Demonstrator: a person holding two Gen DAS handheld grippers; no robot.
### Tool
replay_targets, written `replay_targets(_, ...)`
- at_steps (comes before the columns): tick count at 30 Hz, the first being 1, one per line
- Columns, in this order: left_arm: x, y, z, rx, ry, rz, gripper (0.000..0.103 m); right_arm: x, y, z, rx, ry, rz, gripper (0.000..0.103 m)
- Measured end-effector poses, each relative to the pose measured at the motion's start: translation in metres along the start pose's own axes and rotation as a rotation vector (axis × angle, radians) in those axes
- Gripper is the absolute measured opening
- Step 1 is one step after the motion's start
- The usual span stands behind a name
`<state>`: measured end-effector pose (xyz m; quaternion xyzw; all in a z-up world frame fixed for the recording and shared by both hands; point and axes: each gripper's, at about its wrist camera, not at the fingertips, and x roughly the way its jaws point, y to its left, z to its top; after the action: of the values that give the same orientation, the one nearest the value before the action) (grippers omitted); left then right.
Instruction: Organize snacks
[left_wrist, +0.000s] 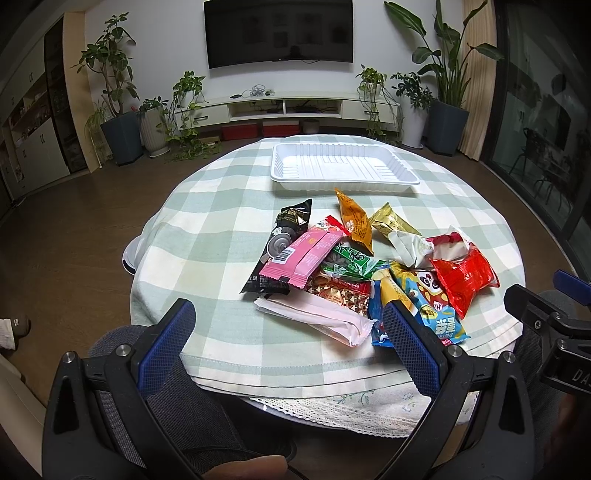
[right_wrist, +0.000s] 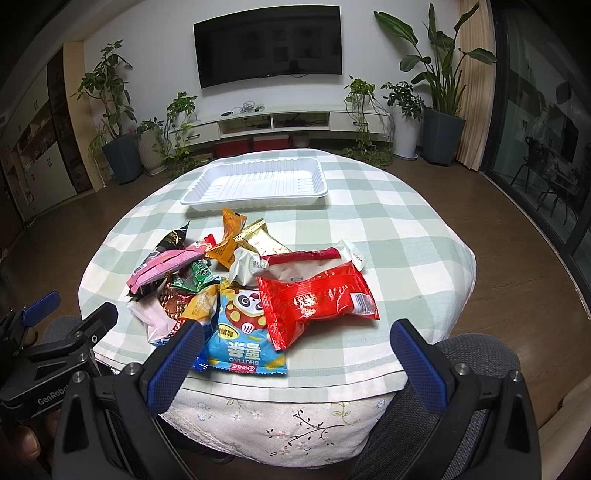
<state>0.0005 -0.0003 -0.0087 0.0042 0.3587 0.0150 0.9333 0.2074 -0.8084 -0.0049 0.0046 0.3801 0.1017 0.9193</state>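
Here both grippers, left and right, hold fingers apart, empty; red packet lies crosswise just ahead of right.

tray empty, unobstructed | snack pile crowds near tablecloth | sides bare

Shot from low at the near edge of the round table, facing the far wall's television. Left wrist view set toward the left near edge, right wrist view toward the right. Shared by both: snack pile, white tray, each other's gripper at frame edge.
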Motion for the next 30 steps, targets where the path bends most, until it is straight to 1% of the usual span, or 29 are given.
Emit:
replay_targets(8, 0.000, 0.000, 0.000, 0.000, 0.002, 0.000, 0.103, -0.001, 0.001, 0.000, 0.000, 0.002, 0.000, 0.103)
replay_targets(10, 0.000, 0.000, 0.000, -0.001, 0.001, 0.001, 0.103, -0.003, 0.002, 0.005, -0.001, 0.003, 0.000, 0.103)
replay_targets(16, 0.000, 0.000, 0.001, -0.003, 0.000, -0.005, 0.103, 0.002, 0.001, 0.000, 0.000, 0.007, 0.006, 0.103)
replay_targets(19, 0.000, 0.004, 0.000, -0.019, -0.013, -0.039, 0.103, 0.001, -0.001, -0.005, 0.007, 0.006, 0.022, 0.103)
replay_targets(21, 0.000, 0.008, 0.000, -0.022, -0.035, -0.099, 0.103, 0.006, 0.002, -0.007, 0.030, -0.002, 0.070, 0.103)
replay_targets(22, 0.000, 0.011, 0.001, -0.019, -0.046, -0.177, 0.103, 0.007, 0.000, -0.007, 0.037, -0.004, 0.093, 0.103)
replay_targets(23, 0.001, 0.013, 0.000, -0.018, -0.046, -0.215, 0.103, 0.007, -0.001, -0.004, 0.041, -0.001, 0.116, 0.103)
replay_targets(24, 0.000, 0.015, -0.001, -0.012, -0.055, -0.258, 0.103, 0.007, -0.004, -0.003, 0.055, 0.007, 0.159, 0.103)
replay_targets(26, -0.002, 0.016, -0.005, 0.006, -0.054, -0.261, 0.103, 0.013, -0.010, -0.003, 0.109, 0.044, 0.251, 0.103)
replay_targets(27, 0.001, 0.013, -0.006, 0.032, -0.020, -0.256, 0.103, 0.017, -0.014, -0.004, 0.148, 0.068, 0.295, 0.103)
replay_targets(28, 0.008, 0.010, -0.007, 0.059, 0.036, -0.246, 0.103, 0.021, -0.017, -0.005, 0.175, 0.092, 0.331, 0.103)
replay_targets(29, 0.011, 0.011, -0.008, 0.062, 0.057, -0.229, 0.103, 0.025, -0.018, -0.007, 0.178, 0.113, 0.351, 0.103)
replay_targets(30, 0.012, 0.016, -0.010, 0.048, 0.056, -0.199, 0.103, 0.026, -0.016, -0.007, 0.166, 0.121, 0.360, 0.103)
